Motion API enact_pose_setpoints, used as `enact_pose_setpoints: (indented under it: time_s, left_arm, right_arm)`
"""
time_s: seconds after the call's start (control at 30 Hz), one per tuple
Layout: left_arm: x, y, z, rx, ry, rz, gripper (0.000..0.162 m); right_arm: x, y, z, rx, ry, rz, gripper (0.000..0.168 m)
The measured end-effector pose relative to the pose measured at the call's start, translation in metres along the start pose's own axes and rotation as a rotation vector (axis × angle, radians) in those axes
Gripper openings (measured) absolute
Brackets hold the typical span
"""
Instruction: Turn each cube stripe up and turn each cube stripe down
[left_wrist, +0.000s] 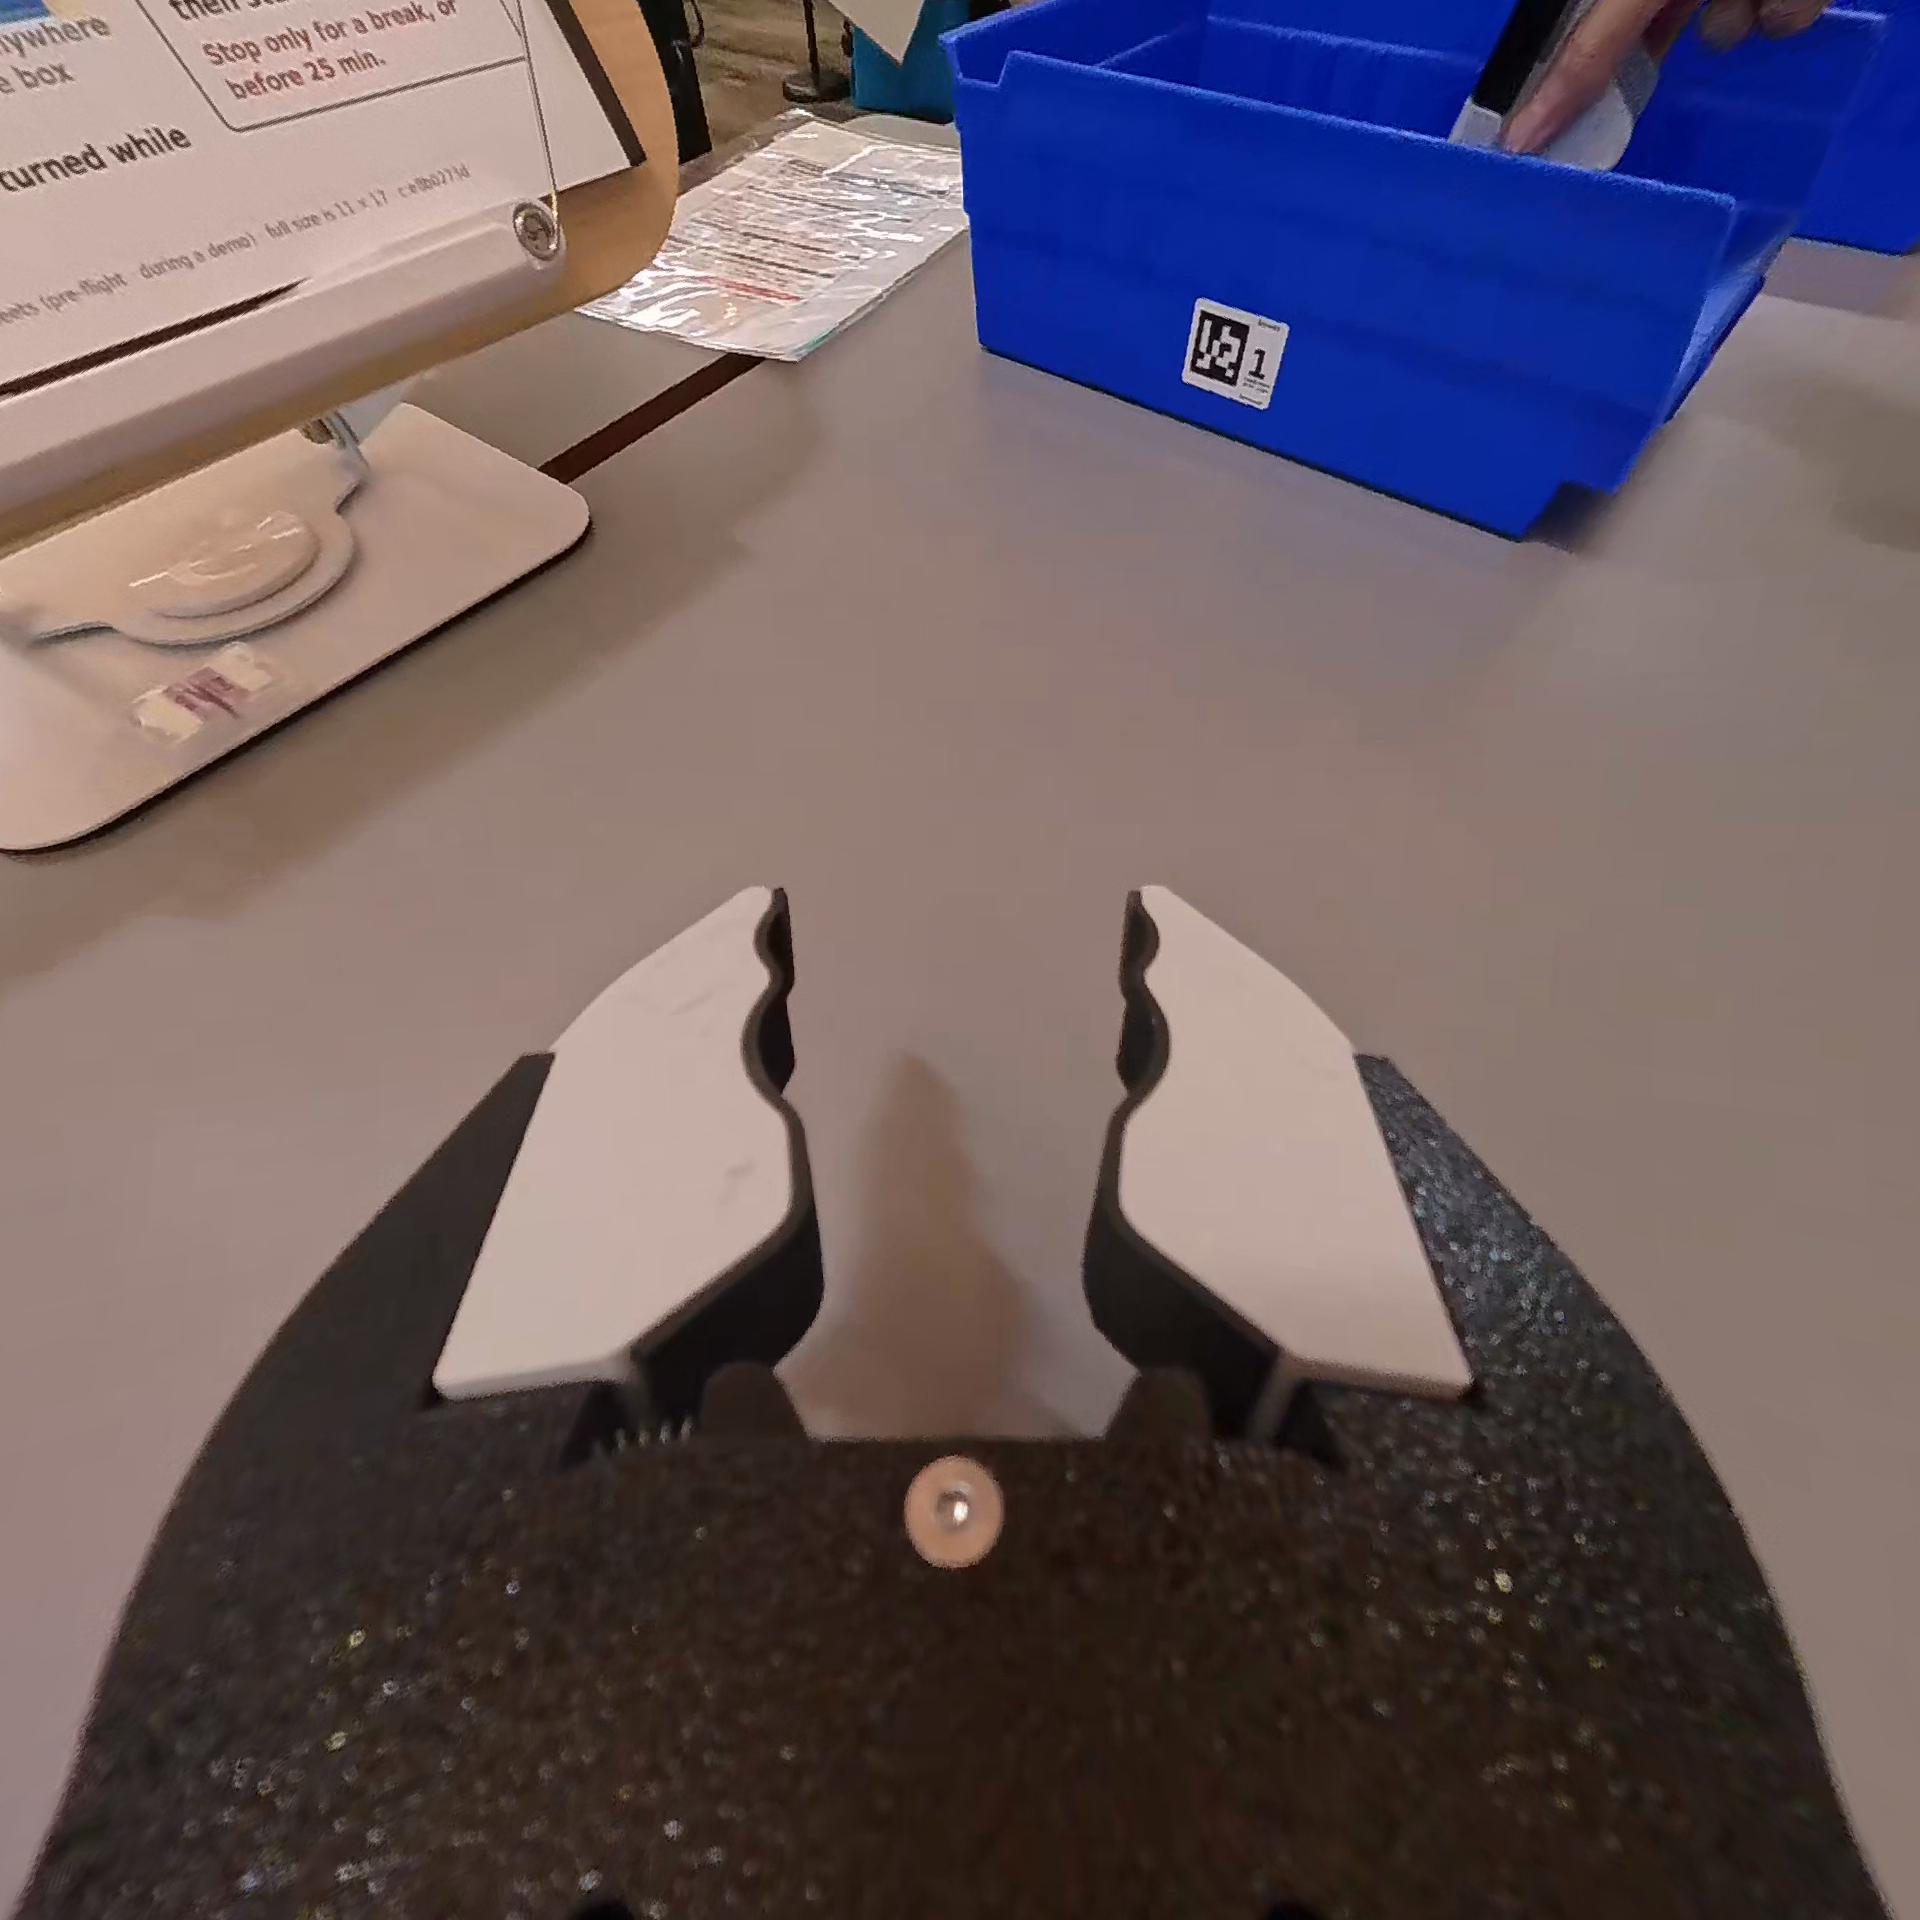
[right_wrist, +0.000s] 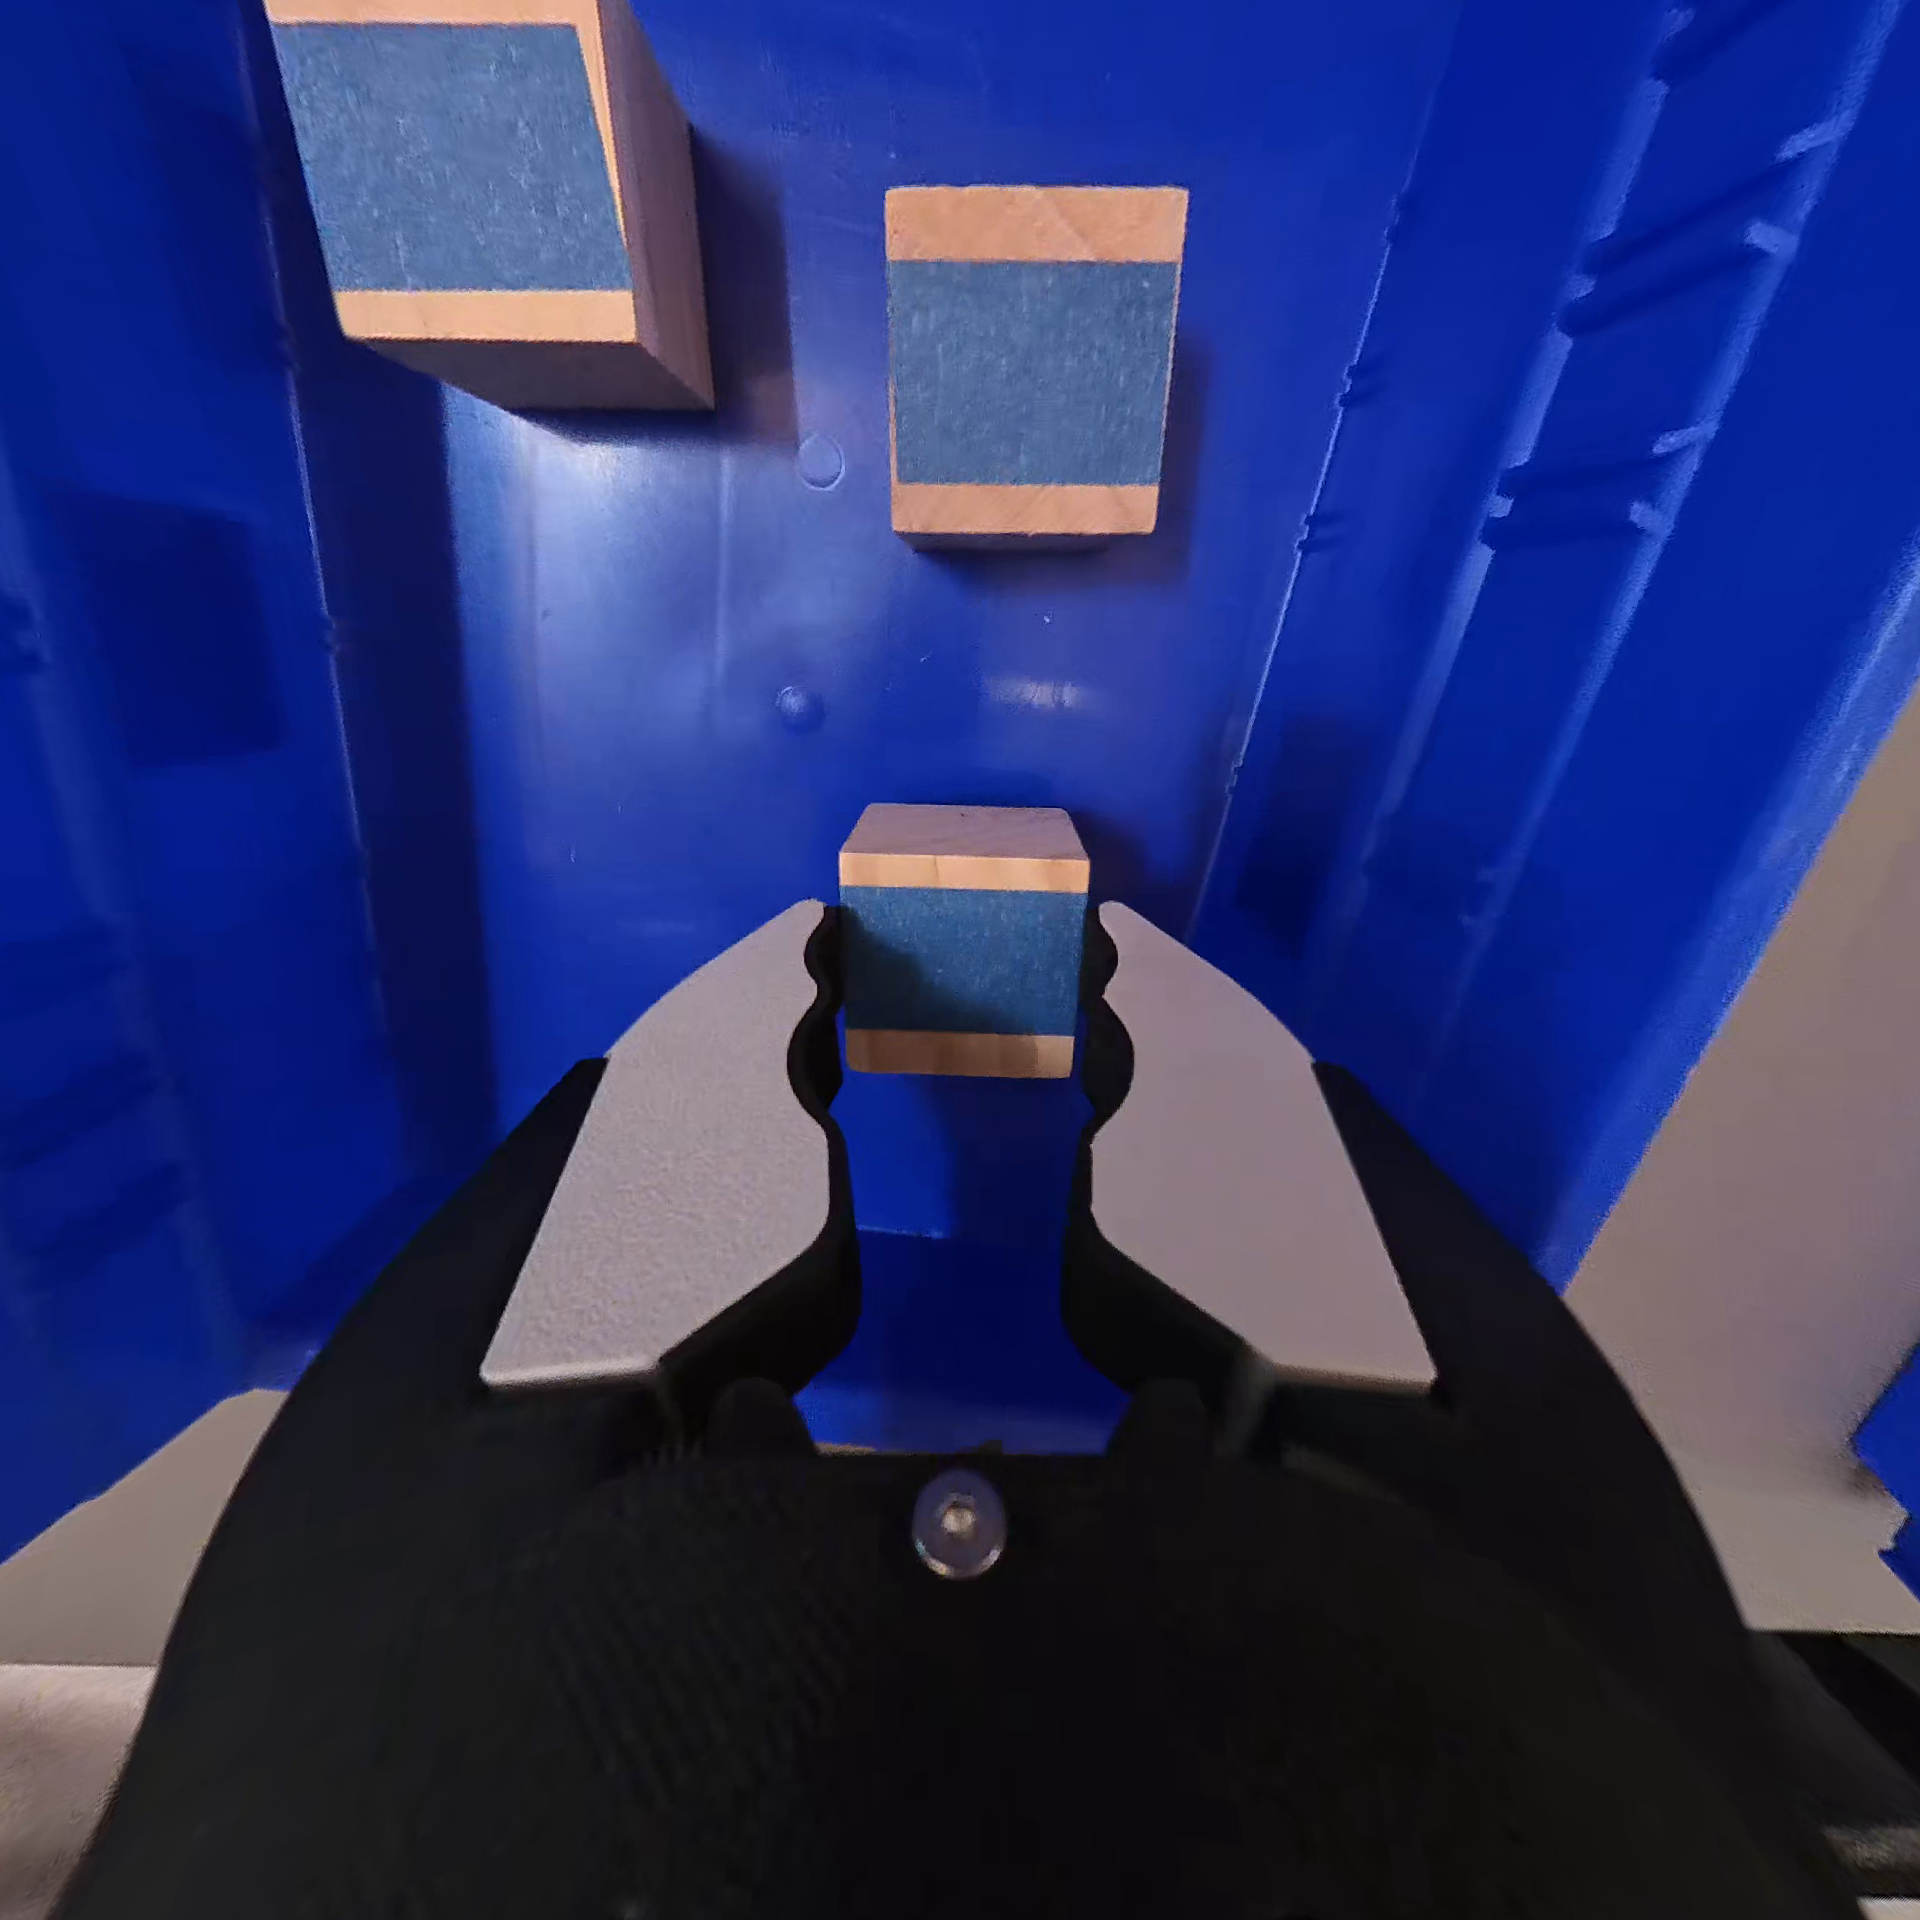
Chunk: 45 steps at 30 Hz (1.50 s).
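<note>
My right gripper (right_wrist: 961, 920) points down into the blue bin (right_wrist: 1351, 727). Its fingers press both sides of a small wooden cube (right_wrist: 961, 961), whose blue stripe faces the camera. Two larger wooden cubes lie on the bin floor, stripe up: one in the middle (right_wrist: 1034, 364), one at the upper left (right_wrist: 468, 177). My left gripper (left_wrist: 956, 914) is open and empty, low over the grey table (left_wrist: 1039, 675). In the left wrist view the bin (left_wrist: 1351, 281) stands at the far right, with the right gripper and a hand (left_wrist: 1558, 104) inside it.
A white stand (left_wrist: 260, 582) holding a printed sign is on the table at the left. A plastic-sleeved sheet (left_wrist: 800, 229) lies behind it. A second blue bin (left_wrist: 1870, 156) sits at the far right edge. The first bin has a small square tag (left_wrist: 1234, 351) on its side.
</note>
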<state>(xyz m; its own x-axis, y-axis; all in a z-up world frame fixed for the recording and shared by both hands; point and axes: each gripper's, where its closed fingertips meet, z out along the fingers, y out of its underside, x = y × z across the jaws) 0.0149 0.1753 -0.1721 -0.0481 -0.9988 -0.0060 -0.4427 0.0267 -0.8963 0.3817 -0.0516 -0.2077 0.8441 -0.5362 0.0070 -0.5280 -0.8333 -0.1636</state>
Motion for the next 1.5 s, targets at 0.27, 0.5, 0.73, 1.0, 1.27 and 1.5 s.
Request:
enact_pose_setpoints:
  time_s: [0.27,0.5,0.73,1.0,1.27,1.5]
  left_arm:
    - [0.004,0.002,0.002,-0.008,0.024,0.003,0.056]
    - [0.004,0.003,0.003,-0.007,0.035,-0.006,0.056]
    - [-0.01,-0.02,-0.017,0.108,-0.029,-0.025,0.056]
    - [-0.043,-0.044,-0.117,0.337,-0.155,-0.227,0.055]
    - [-0.153,0.044,-0.258,-0.131,-0.675,-0.368,0.066]
    - [-0.226,0.135,-0.295,-0.425,-0.783,-0.843,0.073]
  right_arm:
    - [-0.002,0.003,0.012,0.002,-0.016,0.009,0.044]
    - [0.0,-0.002,0.002,0.061,0.04,-0.049,0.065]
    - [-0.036,-0.019,-0.071,0.409,0.084,-0.182,0.091]
    - [-0.155,0.014,-0.139,0.912,-0.004,-0.418,0.082]
    - [-0.268,0.058,-0.109,0.988,-0.203,-0.607,0.081]
    - [-0.302,0.068,-0.078,0.966,-0.276,-0.652,0.08]
